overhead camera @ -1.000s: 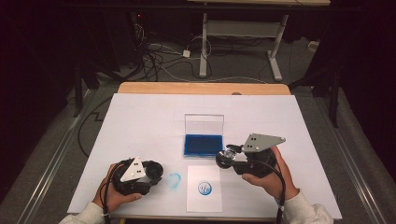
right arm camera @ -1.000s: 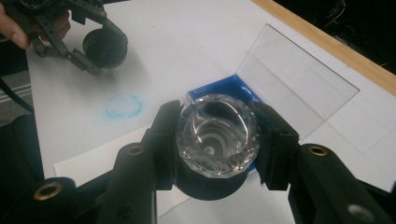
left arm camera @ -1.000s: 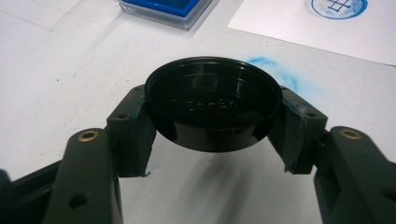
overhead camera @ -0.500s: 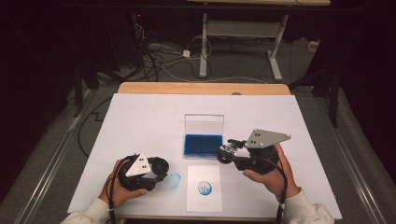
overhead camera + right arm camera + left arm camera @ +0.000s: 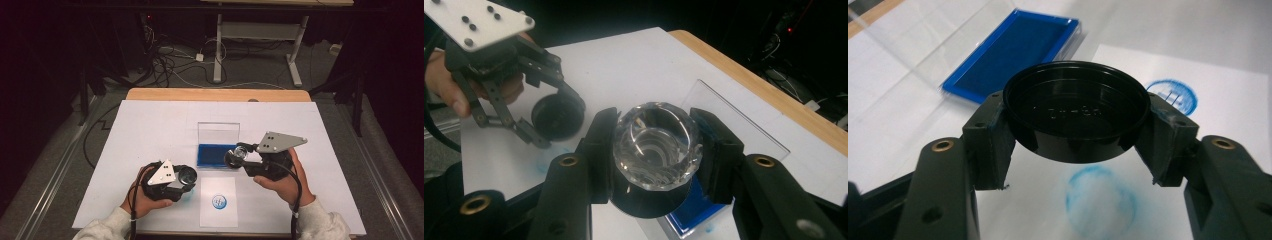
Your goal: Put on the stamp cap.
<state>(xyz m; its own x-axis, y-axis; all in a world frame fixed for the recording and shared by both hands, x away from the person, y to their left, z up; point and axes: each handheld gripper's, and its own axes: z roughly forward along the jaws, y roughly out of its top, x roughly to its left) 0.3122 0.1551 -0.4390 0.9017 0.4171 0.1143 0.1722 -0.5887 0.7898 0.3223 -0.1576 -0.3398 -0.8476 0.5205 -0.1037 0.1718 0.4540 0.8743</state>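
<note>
Over the white sheet on the table (image 5: 150, 130), I have the left gripper (image 5: 1075, 117) with its fingers (image 5: 990, 135) closed on a round black cap (image 5: 1076, 107), held edge to edge just above a smeared blue ring of ink on the paper. My right gripper (image 5: 656, 150) has its fingers clamped on a faceted clear-glass stamp (image 5: 658, 145), which hangs over the near corner of the open blue ink pad (image 5: 215, 154), whose clear lid stands up behind it. Between my hands lies a small paper card (image 5: 218, 201) bearing a round blue print. My worry is the glass: it is slick and held only at its sides, so a quick tilt could let it twist or slide out onto the pad. The cap sits shallow in the fingers too, and a knock against the stamp while bringing the two together could pop it loose. Wet ink could also smudge the sheet or the card. I cannot make out the stamp's inked face, nor read the raised lettering inside the cap, and the design on the card is too small to tell.
</note>
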